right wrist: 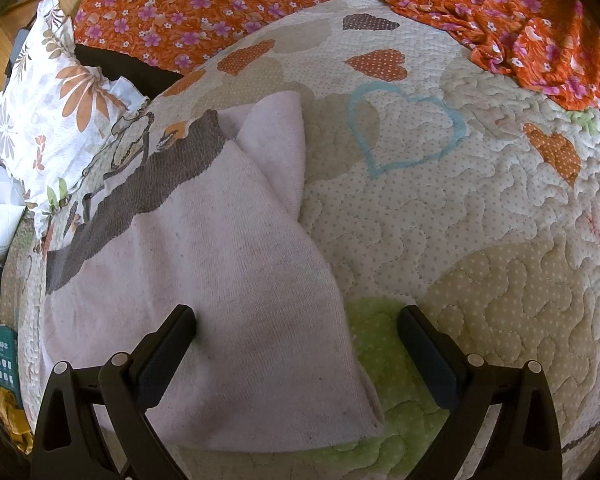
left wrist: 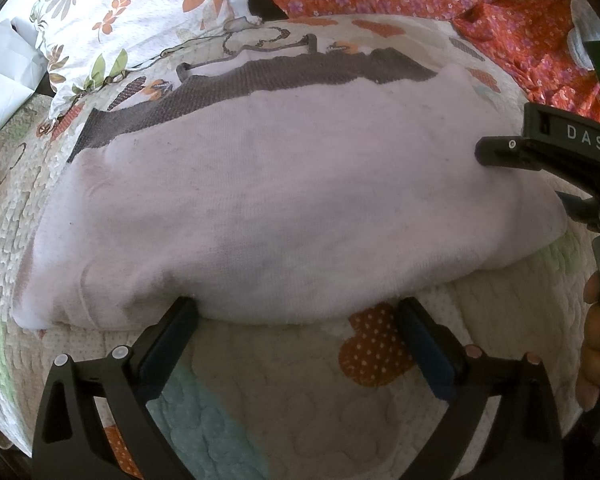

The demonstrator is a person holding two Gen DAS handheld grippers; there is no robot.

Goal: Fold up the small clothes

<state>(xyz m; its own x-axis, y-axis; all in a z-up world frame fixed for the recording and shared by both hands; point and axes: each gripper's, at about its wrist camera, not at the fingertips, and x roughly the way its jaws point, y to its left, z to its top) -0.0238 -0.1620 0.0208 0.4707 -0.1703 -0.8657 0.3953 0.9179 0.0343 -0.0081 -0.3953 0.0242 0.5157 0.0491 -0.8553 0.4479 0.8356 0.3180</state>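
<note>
A pale pink knit garment (left wrist: 284, 204) with a dark grey-brown band (left wrist: 228, 88) along its far edge lies folded on the quilt. My left gripper (left wrist: 296, 312) is open and empty, its fingertips at the garment's near edge. My right gripper (right wrist: 296, 320) is open, straddling the garment's right edge (right wrist: 236, 280) just above it, and it also shows in the left wrist view (left wrist: 540, 152) over the garment's right end. A narrow flap (right wrist: 280, 132) of the garment sticks out at the far end.
The quilt (right wrist: 460, 220) with heart patches covers the bed. A floral pillow (left wrist: 112, 20) lies at the far left, and orange flowered fabric (right wrist: 520, 20) lies along the back and right. A cord (left wrist: 256, 40) lies beyond the garment. Papers and boxes (right wrist: 0, 320) sit at the left edge.
</note>
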